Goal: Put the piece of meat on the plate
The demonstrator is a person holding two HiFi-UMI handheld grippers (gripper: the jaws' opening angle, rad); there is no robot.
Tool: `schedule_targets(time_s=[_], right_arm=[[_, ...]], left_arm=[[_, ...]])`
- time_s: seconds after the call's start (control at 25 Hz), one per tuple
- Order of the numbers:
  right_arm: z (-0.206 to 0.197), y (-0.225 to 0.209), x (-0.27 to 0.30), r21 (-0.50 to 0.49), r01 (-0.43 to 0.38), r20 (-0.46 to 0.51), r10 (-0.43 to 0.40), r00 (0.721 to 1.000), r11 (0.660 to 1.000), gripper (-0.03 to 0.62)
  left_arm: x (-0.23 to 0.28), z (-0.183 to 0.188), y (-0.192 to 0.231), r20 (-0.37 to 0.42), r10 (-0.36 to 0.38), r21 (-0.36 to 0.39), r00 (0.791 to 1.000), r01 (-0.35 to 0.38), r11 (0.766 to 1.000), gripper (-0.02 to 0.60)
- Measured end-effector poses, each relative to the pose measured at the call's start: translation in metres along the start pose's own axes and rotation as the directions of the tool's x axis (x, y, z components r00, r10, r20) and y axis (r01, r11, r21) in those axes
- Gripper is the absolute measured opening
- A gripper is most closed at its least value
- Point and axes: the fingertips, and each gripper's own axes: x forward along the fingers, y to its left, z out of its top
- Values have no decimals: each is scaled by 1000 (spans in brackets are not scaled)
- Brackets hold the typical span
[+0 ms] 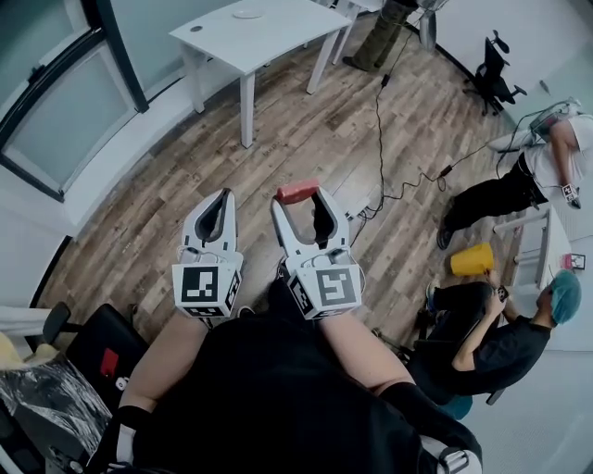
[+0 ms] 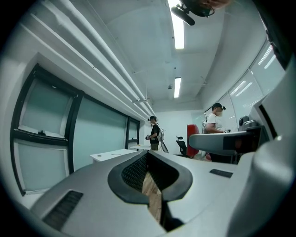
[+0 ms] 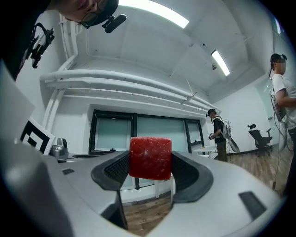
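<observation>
The piece of meat is a red block pinched between the tips of my right gripper, held in the air over the wooden floor. The right gripper view shows the meat squarely between both jaw pads of the right gripper. Beside it on the left, my left gripper is shut with nothing in it; the left gripper view shows only a thin slit between the pads of the left gripper. A small round plate lies on a white table far ahead.
A black cable runs across the floor ahead on the right. Two people, a yellow bucket and an office chair are on the right. A black chair stands at lower left. Windows line the left wall.
</observation>
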Motion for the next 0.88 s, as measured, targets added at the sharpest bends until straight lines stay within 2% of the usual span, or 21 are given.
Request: schedule_targets(time_s=[0.28, 0.56, 0.88], right_arm=[[-16, -37, 49, 18, -5, -19, 5, 1000, 1000, 279], [-18, -93, 106, 54, -35, -2, 35, 999, 998, 279], [0, -155, 150, 59, -99, 40, 96, 995, 993, 279]], left_arm=[[53, -9, 9, -25, -4, -6, 1000, 4, 1000, 3], [137, -14, 8, -49, 12, 2, 999, -12, 1000, 3], [213, 8, -6, -5, 54, 38, 999, -54, 998, 3]])
